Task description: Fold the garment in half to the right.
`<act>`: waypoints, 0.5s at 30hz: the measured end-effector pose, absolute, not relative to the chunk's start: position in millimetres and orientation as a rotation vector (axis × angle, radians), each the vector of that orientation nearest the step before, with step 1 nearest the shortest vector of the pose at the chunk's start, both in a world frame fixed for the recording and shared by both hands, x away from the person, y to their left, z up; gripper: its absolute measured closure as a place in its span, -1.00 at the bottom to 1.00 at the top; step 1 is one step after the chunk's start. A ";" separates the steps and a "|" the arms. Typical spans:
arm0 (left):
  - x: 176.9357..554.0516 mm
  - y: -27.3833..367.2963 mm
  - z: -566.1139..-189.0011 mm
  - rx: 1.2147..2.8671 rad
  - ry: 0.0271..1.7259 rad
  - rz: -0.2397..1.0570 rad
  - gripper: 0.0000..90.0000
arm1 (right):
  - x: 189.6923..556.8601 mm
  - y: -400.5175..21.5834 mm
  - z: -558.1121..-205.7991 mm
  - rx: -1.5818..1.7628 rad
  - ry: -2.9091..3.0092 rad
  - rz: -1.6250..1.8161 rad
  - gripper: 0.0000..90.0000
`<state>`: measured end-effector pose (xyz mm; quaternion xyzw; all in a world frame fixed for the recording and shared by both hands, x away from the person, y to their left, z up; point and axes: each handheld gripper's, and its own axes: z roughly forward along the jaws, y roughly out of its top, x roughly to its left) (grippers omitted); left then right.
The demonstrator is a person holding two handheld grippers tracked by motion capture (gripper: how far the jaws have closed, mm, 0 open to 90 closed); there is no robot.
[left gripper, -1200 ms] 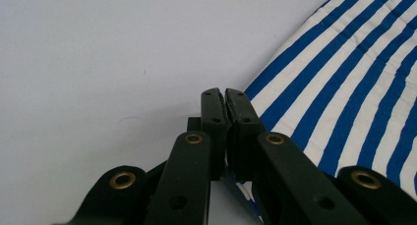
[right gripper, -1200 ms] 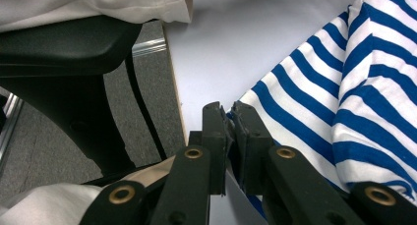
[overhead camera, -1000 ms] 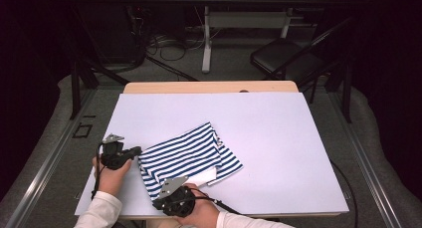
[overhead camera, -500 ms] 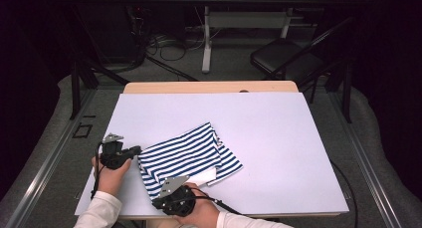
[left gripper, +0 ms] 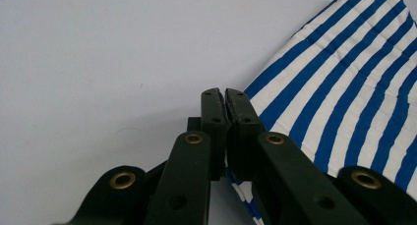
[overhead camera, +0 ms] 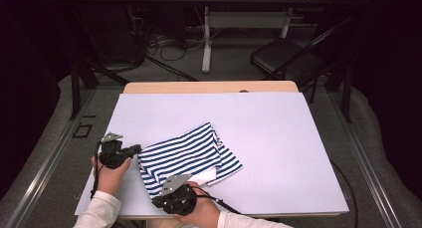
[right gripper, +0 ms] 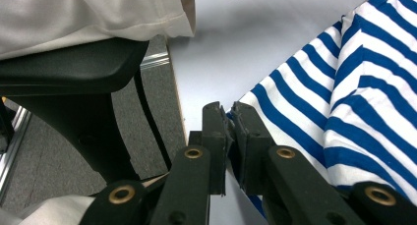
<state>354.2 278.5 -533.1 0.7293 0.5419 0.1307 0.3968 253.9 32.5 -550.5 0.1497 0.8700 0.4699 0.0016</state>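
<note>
Striped cloth (overhead camera: 188,156) lying crumpled on the white table (overhead camera: 278,133), between the two grippers. Left gripper (overhead camera: 135,149), jaws pressed together, pinching the cloth's left edge. Right gripper (overhead camera: 160,202), jaws likewise closed, gripping the cloth's near edge beside the table's front rim.

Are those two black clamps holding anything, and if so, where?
Both are shut on the striped cloth: the left gripper pinches its edge, the right gripper a near corner.
</note>
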 end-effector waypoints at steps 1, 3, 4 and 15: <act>354.3 278.1 -532.0 1.849 1.373 0.334 0.94 | 254.3 32.3 -550.1 0.469 2.726 1.477 0.87; 354.6 277.6 -529.9 1.845 1.366 0.338 0.94 | 254.8 31.9 -549.4 0.472 2.723 1.484 0.87; 354.7 277.2 -528.7 1.842 1.367 0.333 0.94 | 255.1 31.8 -549.0 0.472 2.720 1.485 0.87; 360.7 270.1 -513.9 1.818 1.336 0.350 0.94 | 258.2 22.2 -537.7 0.498 2.678 1.535 0.87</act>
